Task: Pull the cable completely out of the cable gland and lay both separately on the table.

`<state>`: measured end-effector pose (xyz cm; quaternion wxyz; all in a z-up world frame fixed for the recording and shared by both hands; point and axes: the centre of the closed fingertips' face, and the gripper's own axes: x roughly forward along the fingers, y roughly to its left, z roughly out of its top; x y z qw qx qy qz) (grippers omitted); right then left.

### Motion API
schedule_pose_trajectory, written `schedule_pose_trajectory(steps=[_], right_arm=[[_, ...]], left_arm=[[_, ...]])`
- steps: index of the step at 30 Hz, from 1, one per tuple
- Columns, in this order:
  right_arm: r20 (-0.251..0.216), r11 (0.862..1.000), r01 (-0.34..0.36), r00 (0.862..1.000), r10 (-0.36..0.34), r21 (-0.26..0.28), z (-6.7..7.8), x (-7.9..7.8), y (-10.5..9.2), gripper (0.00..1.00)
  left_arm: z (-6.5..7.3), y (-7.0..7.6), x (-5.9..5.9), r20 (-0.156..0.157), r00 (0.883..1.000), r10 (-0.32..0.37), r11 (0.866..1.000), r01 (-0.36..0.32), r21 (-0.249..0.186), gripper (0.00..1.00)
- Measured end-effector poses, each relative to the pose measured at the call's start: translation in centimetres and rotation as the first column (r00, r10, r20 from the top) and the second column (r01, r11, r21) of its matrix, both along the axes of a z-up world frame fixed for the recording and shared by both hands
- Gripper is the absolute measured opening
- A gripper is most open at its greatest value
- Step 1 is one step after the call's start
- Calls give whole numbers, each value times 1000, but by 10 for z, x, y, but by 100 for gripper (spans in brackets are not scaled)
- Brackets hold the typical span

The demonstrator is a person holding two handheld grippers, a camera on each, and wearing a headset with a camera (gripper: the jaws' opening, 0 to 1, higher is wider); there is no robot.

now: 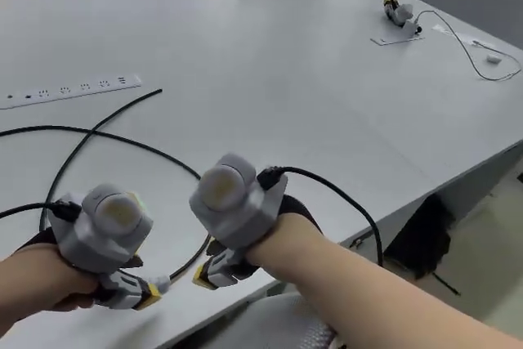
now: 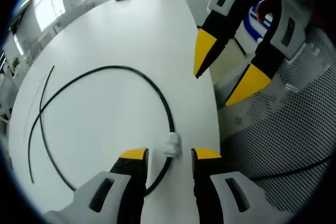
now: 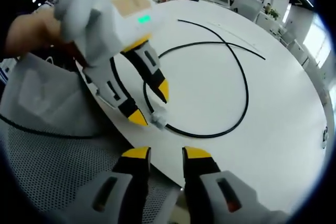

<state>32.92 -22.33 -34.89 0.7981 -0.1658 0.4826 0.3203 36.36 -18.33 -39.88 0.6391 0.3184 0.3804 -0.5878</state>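
Left gripper (image 2: 170, 154) straddled the cable gland (image 2: 172, 144) at the near edge of the table (image 1: 286, 79) — jaws spread either side of it, not clamped.
Right gripper (image 3: 166, 153) hovered close by at the same edge, jaws parted and empty. The black cable (image 2: 105, 69) ran through the small white gland and looped wide across the tabletop. The gland looked like light, hard, smooth plastic, likely to slip or roll, so it should be pinched square across the body. The cable seemed thin and limp — best gripped right beside the gland, otherwise it would probably bend rather than pull through.
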Motion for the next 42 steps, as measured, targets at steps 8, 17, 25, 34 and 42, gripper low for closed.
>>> schedule_pose_trajectory(steps=[8, 17, 25, 34, 42], right_arm=[[-8, 1000, -5, 1000, 5, -20, -2, 2, 0, 23], [-27, 1000, -12, 1000, 11, -17, -4, 2, 0, 23], [-28, 1000, -4, 1000, 3, -18, -4, 2, -5, 23], [-29, 1000, -14, 1000, 13, -23, -5, 0, -3, 22], [-16, 999, -31, 999, 31, -27, -3, 1, 0, 22]], left_arm=[[-9, 5, 3, 20, 999, -38, 998, 37, 41, 28], [-12, -1, -2, -48, 999, 3, 1000, -4, -2, 21], [-16, -4, -6, -61, 998, -23, 1000, 22, -16, 18], [-16, -4, -7, -60, 997, -39, 998, 35, -59, 18], [-16, -3, -6, -47, 998, -42, 998, 40, -48, 18]])
